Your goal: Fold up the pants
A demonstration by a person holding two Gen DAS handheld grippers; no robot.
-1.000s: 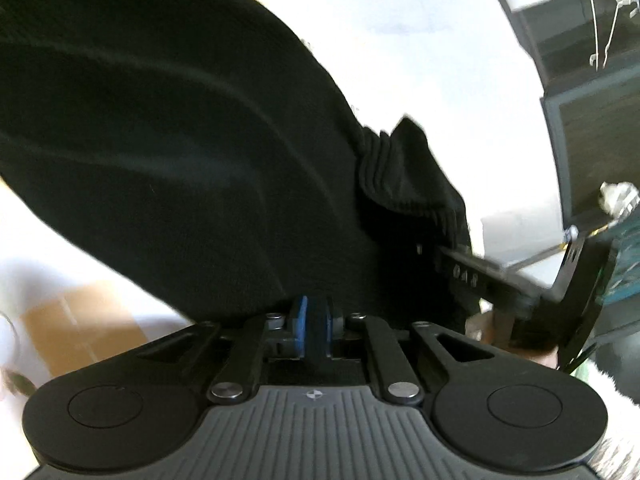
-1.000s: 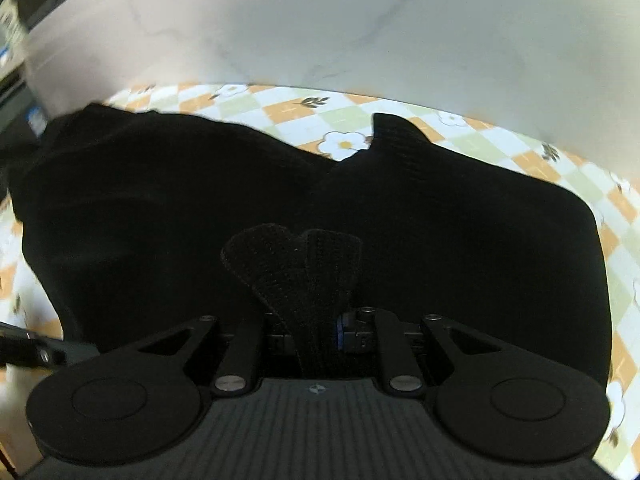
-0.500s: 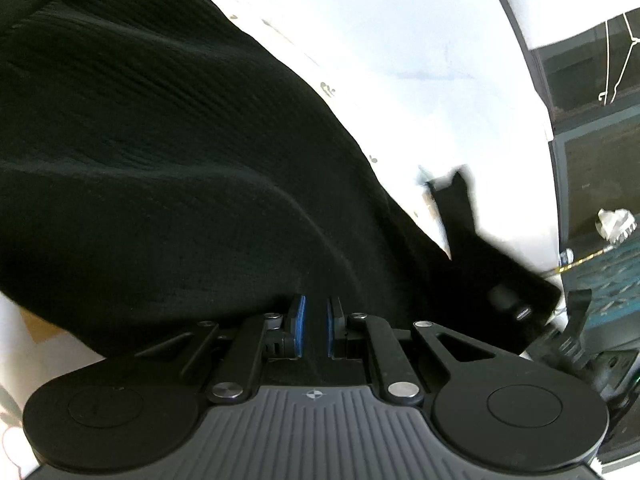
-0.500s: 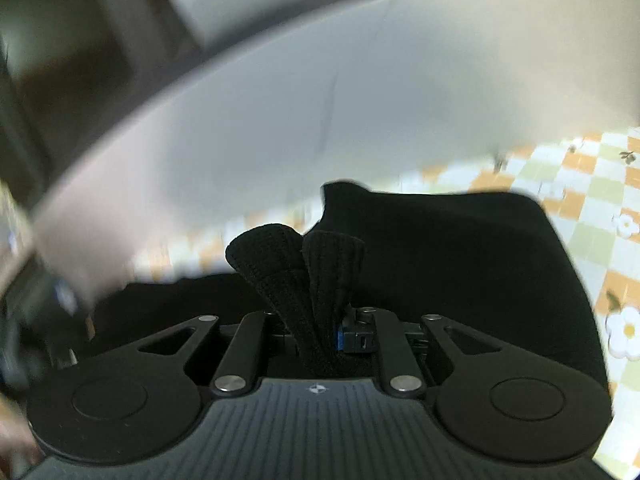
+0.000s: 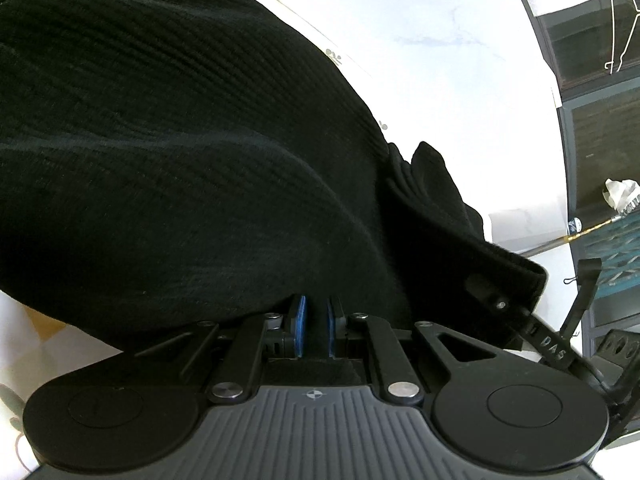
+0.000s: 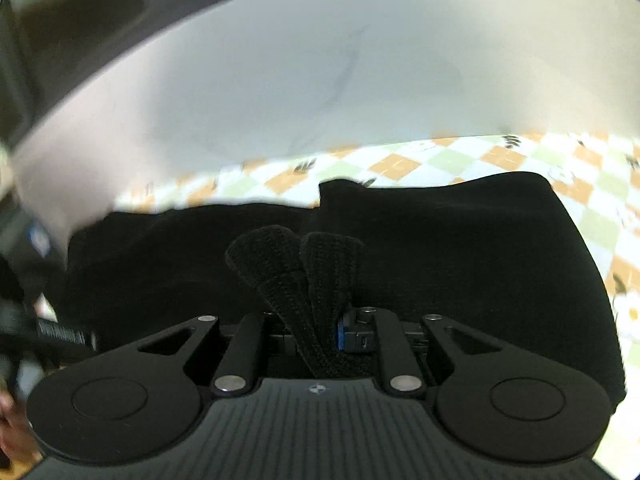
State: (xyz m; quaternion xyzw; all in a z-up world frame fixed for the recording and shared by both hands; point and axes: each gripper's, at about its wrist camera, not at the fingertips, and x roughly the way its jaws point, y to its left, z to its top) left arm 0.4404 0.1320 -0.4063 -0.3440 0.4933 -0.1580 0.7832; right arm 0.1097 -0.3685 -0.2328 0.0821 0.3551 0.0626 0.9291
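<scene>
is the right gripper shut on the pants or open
Shut on the pants: the right gripper pinches a ribbed bunch of black fabric that sticks up between its fingers, with no gap showing.

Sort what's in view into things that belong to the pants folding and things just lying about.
Job: black pants; left gripper and right gripper, both shut on the fabric.
Lying about: checked floral cloth; white hanger; crumpled white wad.

The left gripper (image 5: 314, 328) has its blue-padded jaws drawn close with a narrow gap between them, and black pants (image 5: 180, 140) fabric lies across and in that gap. The right gripper (image 6: 320, 320) is clamped on a ribbed fold of the pants, which sticks up between its jaws. In the left wrist view the right gripper shows at the right edge.
</scene>
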